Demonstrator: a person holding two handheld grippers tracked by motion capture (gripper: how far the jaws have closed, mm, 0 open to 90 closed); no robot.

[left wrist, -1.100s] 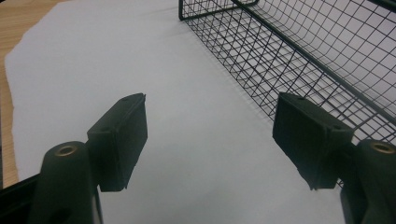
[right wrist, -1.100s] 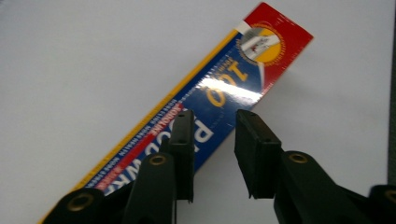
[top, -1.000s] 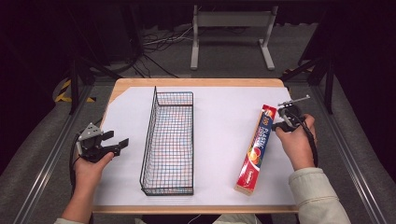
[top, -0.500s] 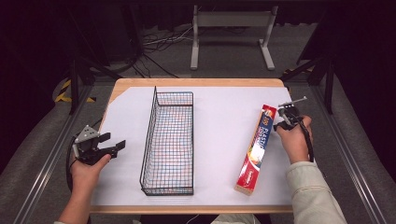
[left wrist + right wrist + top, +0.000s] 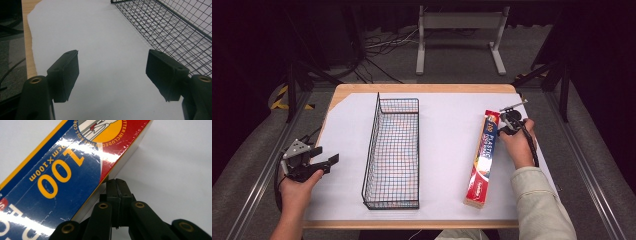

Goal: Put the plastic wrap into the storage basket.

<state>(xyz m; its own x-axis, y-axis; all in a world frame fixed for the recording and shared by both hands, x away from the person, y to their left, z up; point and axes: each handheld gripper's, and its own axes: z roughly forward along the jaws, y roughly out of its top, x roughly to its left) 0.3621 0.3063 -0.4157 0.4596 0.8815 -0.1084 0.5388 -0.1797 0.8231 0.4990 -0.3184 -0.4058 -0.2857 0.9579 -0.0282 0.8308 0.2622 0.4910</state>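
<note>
A long red, blue and yellow plastic wrap box (image 5: 482, 159) lies lengthwise on the white sheet at the right, and its printed top (image 5: 62, 170) appears close up in the right gripper view. My right gripper (image 5: 506, 124) is shut with nothing between its jaws, its tip (image 5: 117, 185) pressed against the box's side near the far end. A black wire basket (image 5: 394, 150) stands in the middle of the table. My left gripper (image 5: 323, 161) is open at the left edge of the sheet, its jaws (image 5: 112, 75) wide apart over bare paper, the basket wall (image 5: 170, 30) to its right.
A white paper sheet (image 5: 447, 130) covers the wooden table (image 5: 422, 88). Metal rails run along both sides. A white stand (image 5: 459, 37) and cables lie on the floor beyond the far edge.
My left gripper has drawn back toward the near left edge of the table. The right gripper has stayed against the box's far end.
</note>
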